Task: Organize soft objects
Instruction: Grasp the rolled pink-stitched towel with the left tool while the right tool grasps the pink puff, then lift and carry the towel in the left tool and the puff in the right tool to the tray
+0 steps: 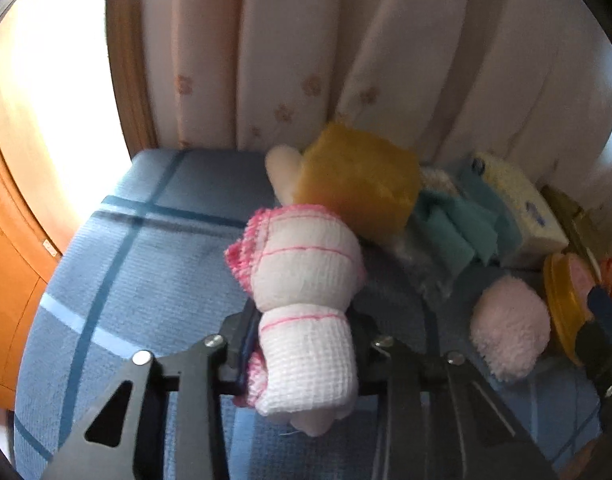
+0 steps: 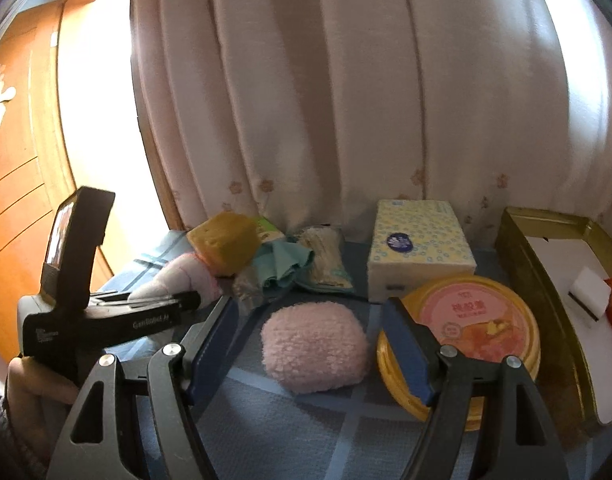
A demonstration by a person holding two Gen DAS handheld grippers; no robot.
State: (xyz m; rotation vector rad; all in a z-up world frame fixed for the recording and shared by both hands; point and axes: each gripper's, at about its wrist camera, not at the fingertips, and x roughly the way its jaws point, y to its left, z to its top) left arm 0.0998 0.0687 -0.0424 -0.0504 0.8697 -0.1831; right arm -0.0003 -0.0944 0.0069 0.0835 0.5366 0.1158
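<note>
My left gripper is shut on a rolled white cloth with pink lines and holds it just above the blue checked surface, in front of a yellow sponge block. The left gripper and the cloth also show in the right wrist view. My right gripper is open and empty, its fingers either side of a fluffy pink pad on the blue surface. A teal cloth and a bagged item lie behind.
A tissue box stands at the back. A round yellow tub with a pink lid sits by the right finger. A gold-rimmed tray is at far right. Curtains hang behind; a wooden frame stands at left.
</note>
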